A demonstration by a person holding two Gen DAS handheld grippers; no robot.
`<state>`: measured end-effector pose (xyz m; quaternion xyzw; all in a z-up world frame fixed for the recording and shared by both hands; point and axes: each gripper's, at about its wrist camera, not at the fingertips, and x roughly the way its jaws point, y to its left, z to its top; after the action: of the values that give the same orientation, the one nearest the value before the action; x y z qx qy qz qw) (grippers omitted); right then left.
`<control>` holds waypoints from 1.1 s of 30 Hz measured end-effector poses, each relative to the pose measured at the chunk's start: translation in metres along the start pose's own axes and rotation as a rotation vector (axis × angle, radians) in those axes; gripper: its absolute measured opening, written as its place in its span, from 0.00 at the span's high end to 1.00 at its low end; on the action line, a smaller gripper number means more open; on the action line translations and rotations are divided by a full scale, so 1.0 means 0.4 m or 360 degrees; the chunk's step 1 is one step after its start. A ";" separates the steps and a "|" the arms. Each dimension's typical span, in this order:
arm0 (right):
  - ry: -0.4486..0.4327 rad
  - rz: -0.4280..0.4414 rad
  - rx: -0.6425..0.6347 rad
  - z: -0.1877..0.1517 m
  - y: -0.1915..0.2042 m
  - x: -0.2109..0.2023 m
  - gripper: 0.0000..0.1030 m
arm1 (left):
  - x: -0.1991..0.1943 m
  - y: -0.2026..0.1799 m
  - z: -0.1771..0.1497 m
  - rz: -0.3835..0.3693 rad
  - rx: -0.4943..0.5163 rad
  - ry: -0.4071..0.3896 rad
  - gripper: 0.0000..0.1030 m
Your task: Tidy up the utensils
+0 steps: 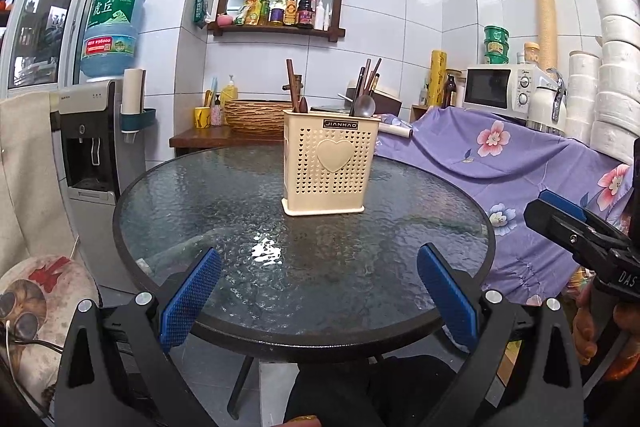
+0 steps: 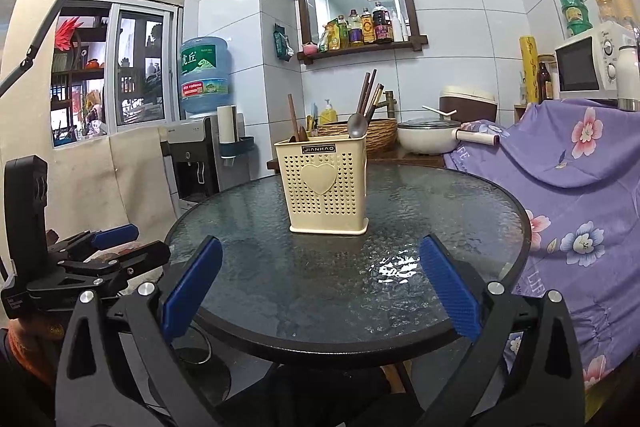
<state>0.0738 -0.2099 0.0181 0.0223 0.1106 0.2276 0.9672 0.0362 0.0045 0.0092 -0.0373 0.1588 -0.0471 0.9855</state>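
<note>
A cream perforated utensil holder (image 1: 330, 167) (image 2: 325, 187) with a heart on its front stands upright near the middle of the round glass table (image 1: 200, 195) (image 2: 460, 203). A metal spoon (image 1: 363, 105) (image 2: 357, 125), dark chopsticks (image 1: 370, 77) (image 2: 368, 93) and wooden utensils (image 1: 294, 87) (image 2: 294, 119) stick out of it. My left gripper (image 1: 319, 263) hovers open over the table's near edge with nothing between its blue pads. My right gripper (image 2: 320, 257) is likewise open and empty, well short of the holder. Each gripper shows at the other view's side.
A water dispenser (image 1: 96, 143) (image 2: 192, 155) stands left of the table. A purple floral cloth (image 1: 500, 163) (image 2: 580, 179) covers the counter on the right, with a microwave (image 1: 504, 91) above. A woven basket (image 1: 256, 115) and white pot (image 2: 428, 139) sit behind. A person's hand (image 1: 588, 331) holds the right gripper.
</note>
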 end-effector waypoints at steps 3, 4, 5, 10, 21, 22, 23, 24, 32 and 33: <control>0.0003 -0.0005 -0.0010 -0.001 0.001 0.001 0.06 | 0.000 -0.003 0.000 0.0000 0.0002 0.0000 0.06; 0.0003 -0.0005 -0.0010 -0.001 0.000 0.001 0.06 | 0.000 -0.003 0.000 -0.0001 0.0004 0.0000 0.06; 0.0005 -0.0004 -0.0007 -0.002 0.000 0.001 0.06 | 0.000 -0.003 0.000 0.0004 0.0003 -0.0002 0.06; 0.0012 -0.0002 -0.0004 -0.004 0.001 0.003 0.06 | -0.001 0.001 0.004 -0.0006 -0.0013 -0.0003 0.06; 0.0020 0.0006 -0.0009 -0.007 0.007 0.007 0.06 | -0.002 0.005 0.004 0.0000 -0.0008 -0.0010 0.06; 0.0022 0.0005 -0.0009 -0.007 0.007 0.008 0.06 | -0.002 0.006 0.004 0.0000 -0.0008 -0.0010 0.06; 0.0024 0.0006 -0.0009 -0.007 0.007 0.008 0.06 | -0.002 0.006 0.004 0.0001 -0.0008 -0.0011 0.06; 0.0026 0.0008 -0.0009 -0.005 0.007 0.010 0.06 | -0.002 0.007 0.004 0.0001 -0.0007 -0.0009 0.06; 0.0028 0.0008 -0.0008 -0.005 0.007 0.009 0.06 | -0.003 0.008 0.006 0.0005 -0.0009 -0.0012 0.06; 0.0029 0.0007 -0.0008 -0.005 0.006 0.009 0.06 | -0.003 0.008 0.006 0.0005 -0.0009 -0.0012 0.06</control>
<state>0.0756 -0.2062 0.0155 0.0179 0.1187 0.2302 0.9657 0.0361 0.0079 0.0117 -0.0399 0.1553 -0.0448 0.9860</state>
